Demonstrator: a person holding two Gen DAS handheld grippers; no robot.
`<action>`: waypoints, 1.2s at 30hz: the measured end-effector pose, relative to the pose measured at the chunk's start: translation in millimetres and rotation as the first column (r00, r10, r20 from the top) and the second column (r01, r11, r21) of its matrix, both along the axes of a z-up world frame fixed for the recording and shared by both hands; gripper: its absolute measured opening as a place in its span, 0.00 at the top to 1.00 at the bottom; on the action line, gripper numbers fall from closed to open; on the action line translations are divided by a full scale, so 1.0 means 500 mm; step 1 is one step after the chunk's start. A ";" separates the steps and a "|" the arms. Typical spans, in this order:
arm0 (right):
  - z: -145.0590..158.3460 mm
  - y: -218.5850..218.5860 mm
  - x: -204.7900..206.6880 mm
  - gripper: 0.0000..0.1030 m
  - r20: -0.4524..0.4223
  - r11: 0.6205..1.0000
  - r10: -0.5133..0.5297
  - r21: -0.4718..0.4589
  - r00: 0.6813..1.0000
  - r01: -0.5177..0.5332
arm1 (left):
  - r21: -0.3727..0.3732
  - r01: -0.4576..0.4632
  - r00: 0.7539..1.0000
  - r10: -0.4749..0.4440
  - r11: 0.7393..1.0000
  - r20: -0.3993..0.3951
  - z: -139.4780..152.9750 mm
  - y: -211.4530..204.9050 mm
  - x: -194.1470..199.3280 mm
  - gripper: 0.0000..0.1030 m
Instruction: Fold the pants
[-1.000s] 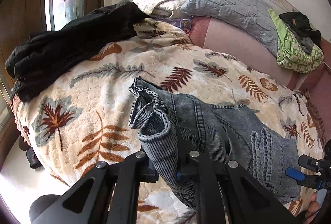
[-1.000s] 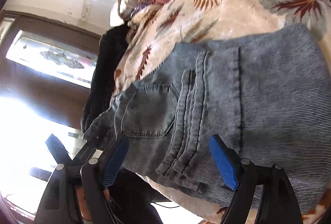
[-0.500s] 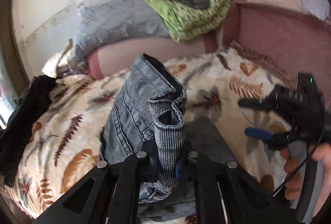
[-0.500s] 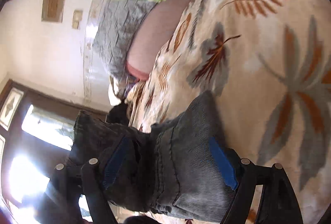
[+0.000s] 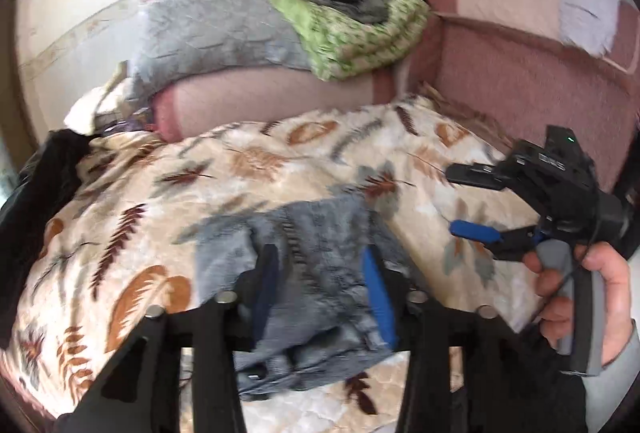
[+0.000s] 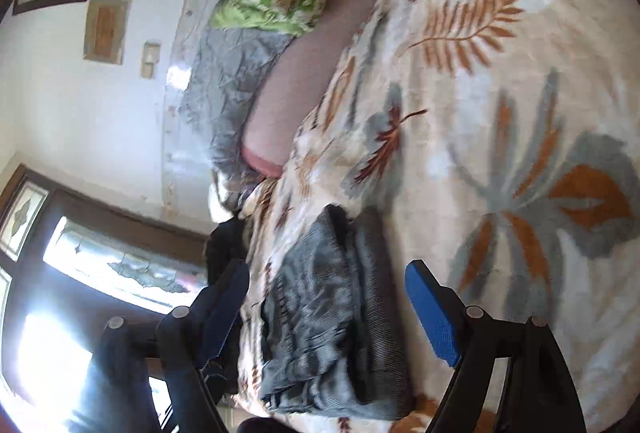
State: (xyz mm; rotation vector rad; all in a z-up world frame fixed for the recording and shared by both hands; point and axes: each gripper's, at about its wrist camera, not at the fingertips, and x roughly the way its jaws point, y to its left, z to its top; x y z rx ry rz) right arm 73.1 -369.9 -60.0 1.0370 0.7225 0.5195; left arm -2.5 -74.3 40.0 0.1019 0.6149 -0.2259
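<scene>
Folded gray pants [image 5: 316, 273] lie in a pile on the leaf-print blanket [image 5: 248, 173], lower center of the left wrist view. Left hand-held gripper [image 5: 320, 285] is spread, 2 fingers either side of the pile, pinching nothing. Right hand-held gripper [image 6: 328, 309] is spread too, pants [image 6: 328, 317] between its blue pads [image 6: 432, 317], not pinched. Green quilt [image 5: 352, 33] and gray pillow [image 5: 216, 33] sit upper center. The bare hand [image 5: 580, 297] holding the right hand-held gripper shows at lower right.
</scene>
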 end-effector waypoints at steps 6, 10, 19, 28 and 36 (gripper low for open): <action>0.048 0.167 0.029 0.19 -0.007 0.953 0.304 0.010 0.953 -0.304 | -0.071 -0.218 0.971 0.208 0.973 -0.121 -0.053 0.141 0.090 0.46; -0.103 0.182 0.040 0.23 -0.306 0.966 0.219 -0.062 0.926 -0.250 | -0.046 -0.171 0.961 0.156 0.984 -0.230 -0.125 0.110 0.135 0.34; 0.054 0.191 0.069 0.29 -0.259 0.925 0.170 -0.290 0.951 -0.244 | -0.002 -0.099 0.983 0.097 0.995 -0.153 -0.137 0.068 0.072 0.31; 0.169 0.532 0.329 0.21 -0.423 0.415 0.389 -0.713 0.819 -0.565 | 0.118 0.000 0.981 0.023 0.993 -0.191 -0.200 0.006 0.077 0.31; -0.017 0.759 0.430 0.21 -0.678 -0.096 0.234 -0.730 0.697 -0.677 | 0.124 0.012 0.985 0.009 0.992 -0.171 -0.208 0.009 0.075 0.31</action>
